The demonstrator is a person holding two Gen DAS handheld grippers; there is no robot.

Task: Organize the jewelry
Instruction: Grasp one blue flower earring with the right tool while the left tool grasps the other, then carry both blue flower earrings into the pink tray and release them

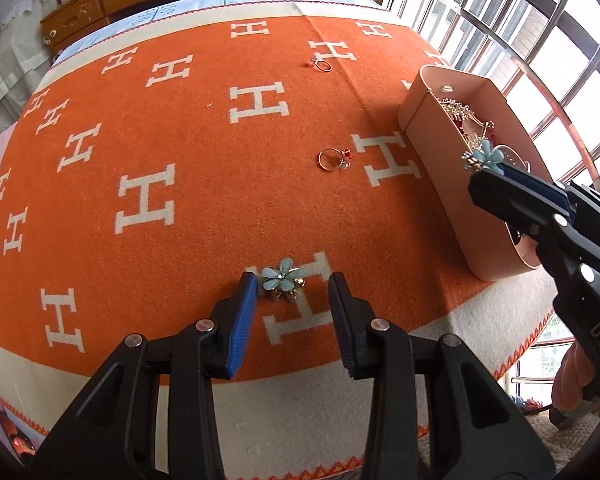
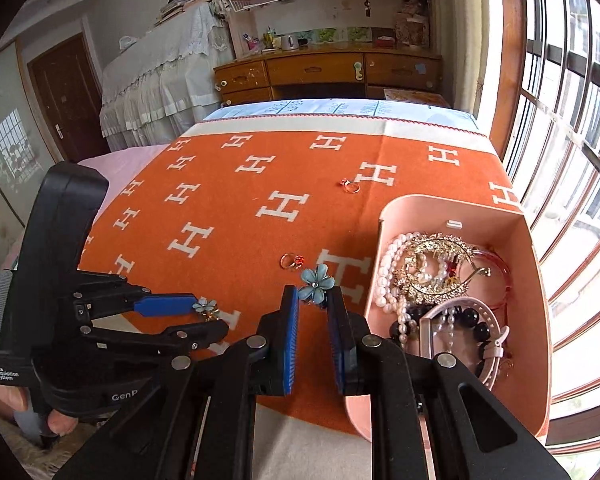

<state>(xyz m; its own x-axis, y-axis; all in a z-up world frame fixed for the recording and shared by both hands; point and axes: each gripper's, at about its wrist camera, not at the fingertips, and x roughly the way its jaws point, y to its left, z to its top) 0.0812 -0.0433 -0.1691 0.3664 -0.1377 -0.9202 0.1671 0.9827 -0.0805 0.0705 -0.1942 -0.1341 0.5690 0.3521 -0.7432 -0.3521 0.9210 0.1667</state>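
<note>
Blue flower [image 2: 316, 283] in right claw [image 2: 313, 300]

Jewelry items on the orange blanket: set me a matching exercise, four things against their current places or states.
Things:
1. right gripper
2. left gripper
3. pearl necklace
4. far ring

States:
A. loose on the blanket, away from both grippers
B. inside the pink box
C. shut on a blue flower earring
D. open around a second blue flower earring lying on the blanket

Pairs: 1-C, 2-D, 3-B, 4-A

Ring stones [image 1: 345, 159] too small to identify, pink box's [image 2: 540, 320] near end hidden behind the jaws
</note>
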